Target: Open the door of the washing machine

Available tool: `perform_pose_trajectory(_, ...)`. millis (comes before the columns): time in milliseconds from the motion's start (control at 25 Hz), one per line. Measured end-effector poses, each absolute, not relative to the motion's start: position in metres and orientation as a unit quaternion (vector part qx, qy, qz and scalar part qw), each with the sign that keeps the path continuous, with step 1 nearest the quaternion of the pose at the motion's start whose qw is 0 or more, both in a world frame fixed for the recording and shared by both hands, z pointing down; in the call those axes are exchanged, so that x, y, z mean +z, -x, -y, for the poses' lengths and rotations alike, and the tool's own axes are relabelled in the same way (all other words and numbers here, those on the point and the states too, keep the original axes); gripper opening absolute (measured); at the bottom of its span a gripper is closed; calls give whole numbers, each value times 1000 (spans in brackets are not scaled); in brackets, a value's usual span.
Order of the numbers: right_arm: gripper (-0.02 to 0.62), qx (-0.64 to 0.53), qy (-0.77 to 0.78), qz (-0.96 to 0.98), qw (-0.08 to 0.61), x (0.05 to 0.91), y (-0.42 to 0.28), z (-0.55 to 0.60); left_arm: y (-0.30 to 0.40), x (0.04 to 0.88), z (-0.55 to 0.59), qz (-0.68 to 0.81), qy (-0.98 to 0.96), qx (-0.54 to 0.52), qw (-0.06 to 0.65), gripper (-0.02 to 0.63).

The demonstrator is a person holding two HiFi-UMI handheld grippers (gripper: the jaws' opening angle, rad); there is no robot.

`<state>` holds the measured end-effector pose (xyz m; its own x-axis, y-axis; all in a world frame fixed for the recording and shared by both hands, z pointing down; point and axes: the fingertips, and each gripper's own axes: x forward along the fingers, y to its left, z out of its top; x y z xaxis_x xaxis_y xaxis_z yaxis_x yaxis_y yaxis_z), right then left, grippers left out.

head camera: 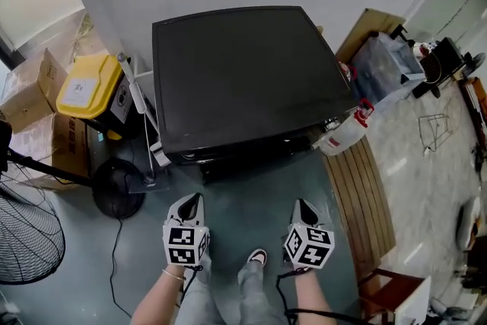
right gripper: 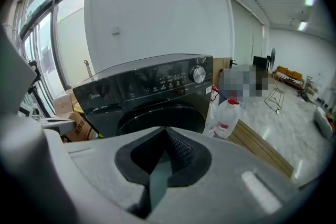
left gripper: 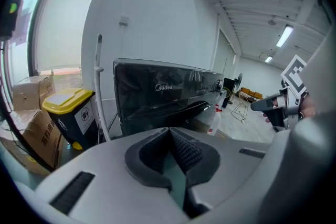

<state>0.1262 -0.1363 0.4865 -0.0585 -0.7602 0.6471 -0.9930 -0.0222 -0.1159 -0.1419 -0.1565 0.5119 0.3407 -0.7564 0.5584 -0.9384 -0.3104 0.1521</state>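
One black washing machine (head camera: 243, 80) fills the middle of the head view, its round door (right gripper: 157, 122) shut on the front face, below the control panel (right gripper: 157, 83). Two forearms reach in from the bottom edge, side by side. The left gripper (head camera: 192, 202) and the right gripper (head camera: 303, 208) point forward and down at the machine's front, short of it. Both pairs of jaws are pressed together, with nothing between them.

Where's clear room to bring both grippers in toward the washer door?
Free: the floor strip before the washing machine, between the fan base and the wooden boards; also the machine's flat top. Crowded: yellow bin at its left, bottle at its right corner.
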Motion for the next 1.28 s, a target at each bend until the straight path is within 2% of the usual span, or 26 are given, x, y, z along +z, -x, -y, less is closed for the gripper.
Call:
perform_pose_trajectory(600,5,317,-664,638,227,565,-117,133,139,605,178,503,-799,217,249,3)
perform_pose_trajectory(1200,5,337,-655,635,233,586,-114,138,140,635,186,474,-806,215,282,6)
perform_pose_trajectory(1240,5,340,-655,633,233,588,-114,137,139,636,187,471,-808,217,280,11)
perform_pose_trajectory(1280,5,343,-655,632,232,589,-114,136,137,637,187,466,-810,219,279,47)
